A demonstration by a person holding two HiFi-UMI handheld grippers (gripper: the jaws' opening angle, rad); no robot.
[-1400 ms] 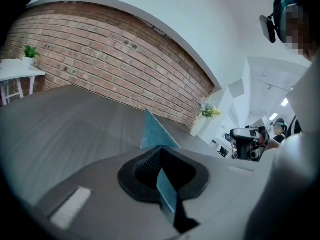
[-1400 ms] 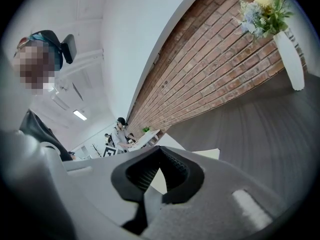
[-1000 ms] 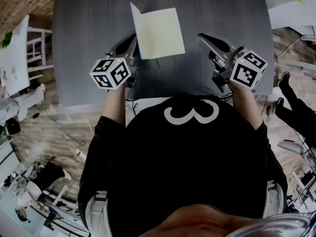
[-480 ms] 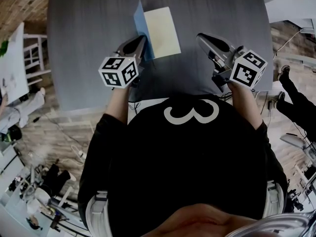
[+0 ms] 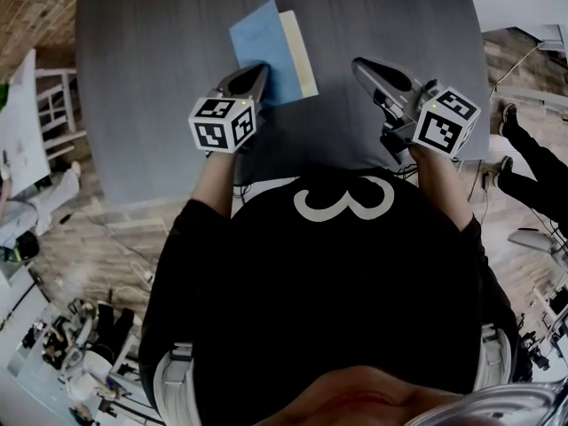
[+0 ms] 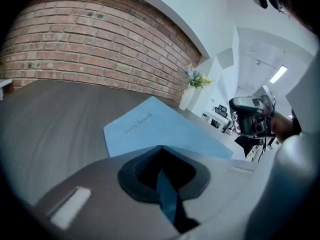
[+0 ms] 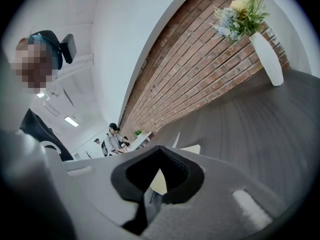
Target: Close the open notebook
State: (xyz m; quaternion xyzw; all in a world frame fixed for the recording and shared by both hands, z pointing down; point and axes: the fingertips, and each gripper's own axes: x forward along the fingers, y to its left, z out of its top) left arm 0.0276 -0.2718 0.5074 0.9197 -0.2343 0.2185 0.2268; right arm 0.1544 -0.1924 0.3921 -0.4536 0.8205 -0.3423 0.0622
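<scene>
The notebook (image 5: 264, 50) lies on the grey table (image 5: 151, 78), its blue cover folded almost flat over the cream pages (image 5: 303, 54), which show only as a strip along the right. My left gripper (image 5: 259, 69) is shut on the cover's near edge. In the left gripper view the blue cover (image 6: 150, 129) bears the word "notebook" and a blue strip runs between the shut jaws (image 6: 162, 149). My right gripper (image 5: 359, 63) is shut on nothing, hanging over bare table to the right of the notebook. In its own view (image 7: 159, 148) a bit of cream page (image 7: 161, 181) shows past the jaws.
A white vase with flowers (image 7: 267, 59) stands on the far part of the table, by the brick wall (image 6: 75, 49). A white chair (image 5: 58, 91) is off the table's left edge. A person's legs (image 5: 524, 171) are at the right. The table's near edge (image 5: 177, 193) runs below the grippers.
The cover, upright a second ago, has swung right and down over the pages with my left gripper following it. The right gripper has stayed still.
</scene>
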